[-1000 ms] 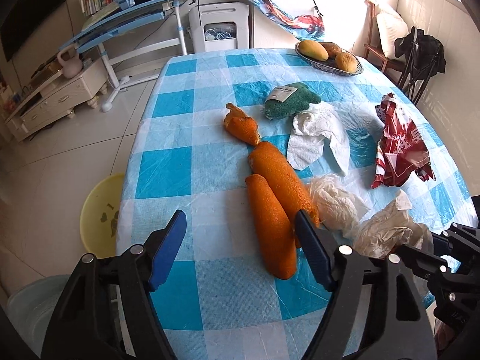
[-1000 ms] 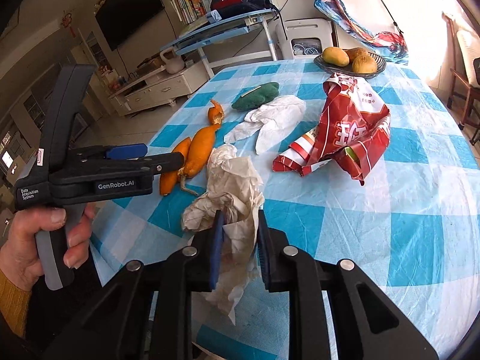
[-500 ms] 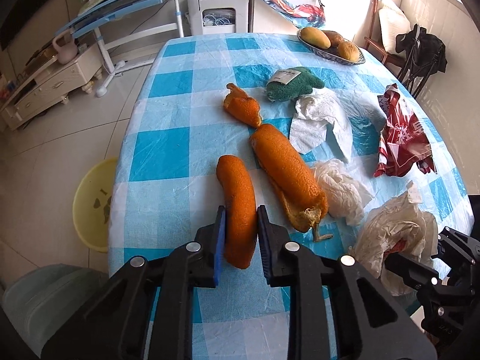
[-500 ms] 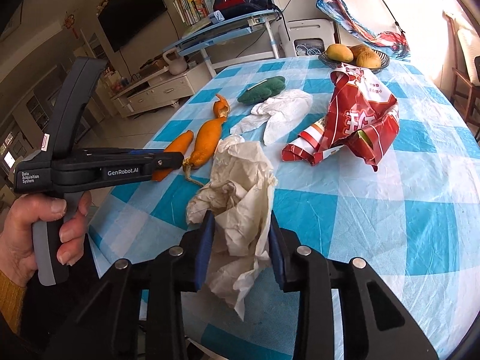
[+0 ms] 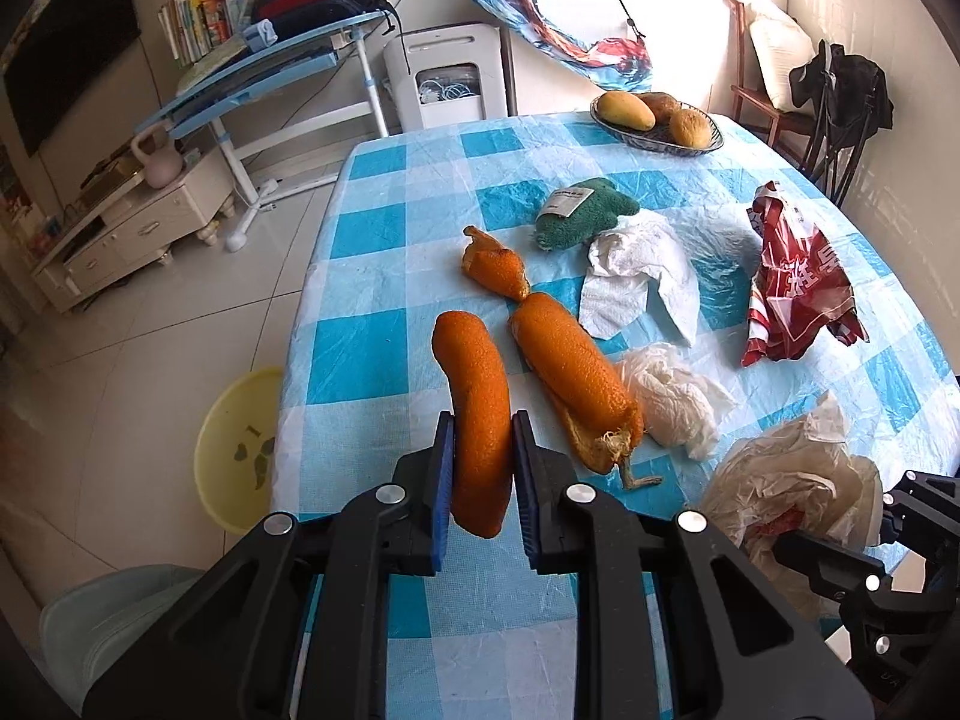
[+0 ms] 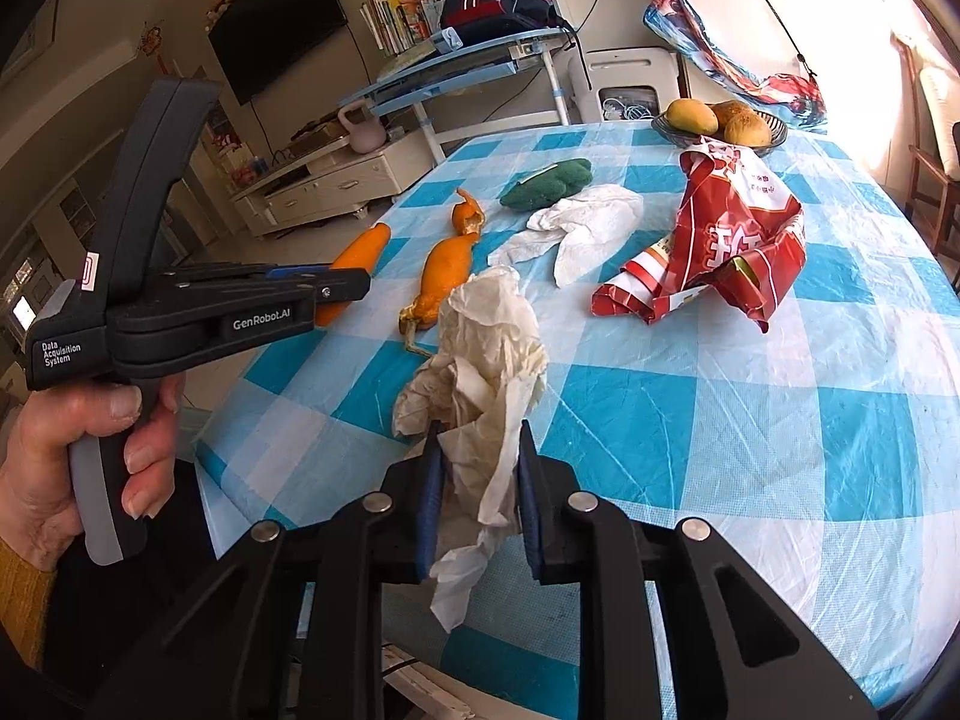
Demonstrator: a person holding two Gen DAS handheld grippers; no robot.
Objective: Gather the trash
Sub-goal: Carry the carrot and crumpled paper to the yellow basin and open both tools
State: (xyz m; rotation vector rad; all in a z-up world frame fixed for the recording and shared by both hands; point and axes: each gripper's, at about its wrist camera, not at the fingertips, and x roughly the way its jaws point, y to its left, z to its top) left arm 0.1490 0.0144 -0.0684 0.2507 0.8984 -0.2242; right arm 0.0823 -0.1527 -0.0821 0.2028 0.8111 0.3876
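Each gripper is black moulded plastic: 2 angular arms with triangular cut-outs, 4 round silver screw heads across the linkage, and flat fingers faced with blue pads. This holds for the left gripper [image 5: 483, 468] and the right gripper [image 6: 477, 468] alike. Seen from the side in the right wrist view, the left tool has a tall dark upright housing, a grey pistol handle, white lettering "GenRobot.AI" and "Data Acquisition System", and a small pink-edged sticker. The person's left hand [image 6: 78, 468] emerges from a mustard-yellow knitted cuff [image 6: 24, 606].
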